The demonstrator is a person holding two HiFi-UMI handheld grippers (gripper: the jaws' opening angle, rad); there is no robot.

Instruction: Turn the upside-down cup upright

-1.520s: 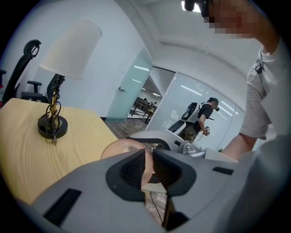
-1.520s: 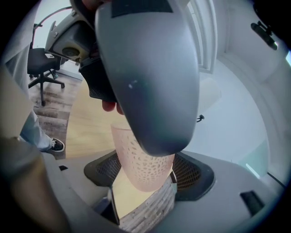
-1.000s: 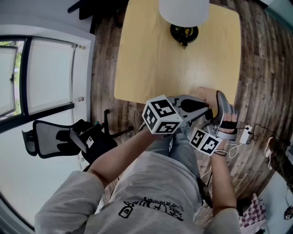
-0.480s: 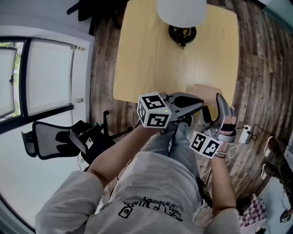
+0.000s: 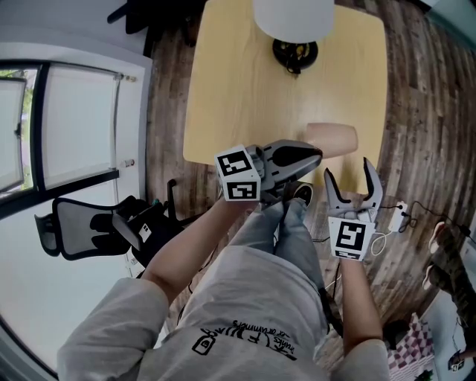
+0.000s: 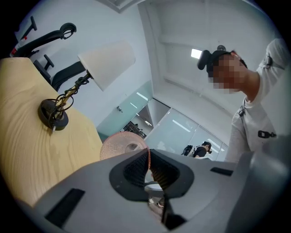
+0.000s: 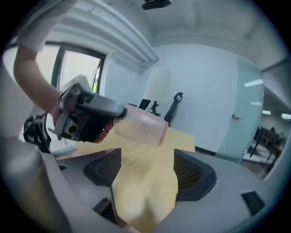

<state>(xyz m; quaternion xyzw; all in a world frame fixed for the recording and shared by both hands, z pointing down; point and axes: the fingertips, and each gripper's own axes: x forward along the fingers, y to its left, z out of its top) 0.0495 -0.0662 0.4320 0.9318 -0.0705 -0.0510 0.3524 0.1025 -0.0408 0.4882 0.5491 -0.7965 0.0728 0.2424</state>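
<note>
A pink textured cup [image 5: 332, 139] hangs on its side over the near edge of the light wooden table [image 5: 245, 97]. My left gripper [image 5: 315, 155] is shut on its rim; in the left gripper view the cup [image 6: 122, 144] shows just beyond the pinched jaws [image 6: 148, 160]. My right gripper [image 5: 348, 170] stands open a little nearer than the cup and apart from it. In the right gripper view its fingers [image 7: 148, 170] hold nothing, and the cup [image 7: 143, 124] floats ahead, held level by the left gripper [image 7: 91, 113].
A table lamp with a white shade [image 5: 291, 16] and a black base [image 5: 295, 53] stands at the table's far side. On the wood floor are a black office chair [image 5: 89, 223] at left and a power strip with cables [image 5: 400, 216] at right.
The right gripper has let go of the cup, rolled and drawn back toward me, jaws open. The left gripper, still pinching the rim, has shifted left and slightly up with the cup.
</note>
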